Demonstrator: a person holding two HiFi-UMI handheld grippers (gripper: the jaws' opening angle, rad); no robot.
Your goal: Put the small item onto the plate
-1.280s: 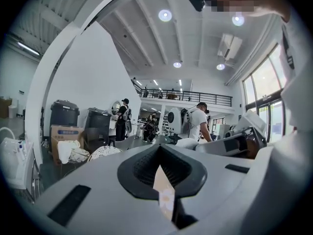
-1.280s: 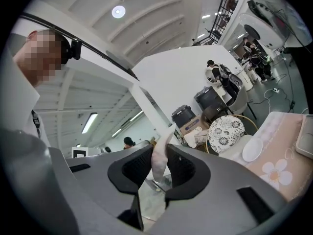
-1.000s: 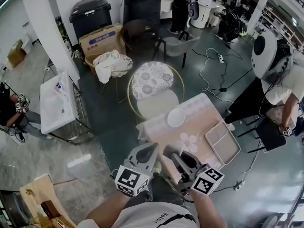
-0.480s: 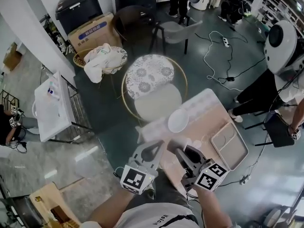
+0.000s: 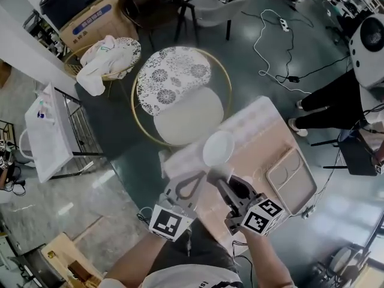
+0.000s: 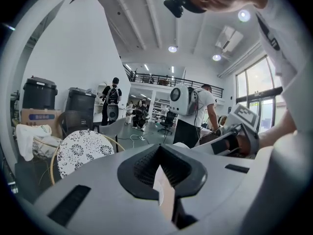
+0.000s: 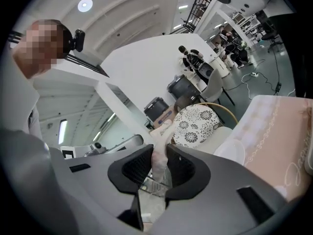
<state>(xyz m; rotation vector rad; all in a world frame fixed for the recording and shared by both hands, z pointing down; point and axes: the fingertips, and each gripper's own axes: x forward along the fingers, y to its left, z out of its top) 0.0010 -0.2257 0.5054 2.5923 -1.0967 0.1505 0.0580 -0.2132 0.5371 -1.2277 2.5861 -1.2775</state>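
At the near edge of a pink-clothed table (image 5: 258,131), the carrying step of the task is in hand. The right gripper (image 7: 158,150) hovers with the small item (image 7: 157,169), a pale, soft-looking piece in a clear wrapper. The item is pinched upright between the pads, with the jaws about half apart around it. In the head view the white plate (image 5: 218,147) sits bare on the cloth at roughly 12 o'clock from that gripper, near but not yet beneath it. A tray (image 5: 289,174) lies at the plate's 4 o'clock. The left gripper (image 6: 159,148), just beside its partner at 9 o'clock, has its tips together with nothing visibly caught between them. The next move seems to call for a short reach forward until the item is over the plate's middle. It would then be lowered close to the surface and only then released. A light wrapped piece dropped from height or near the rim could well skid off onto the cloth.
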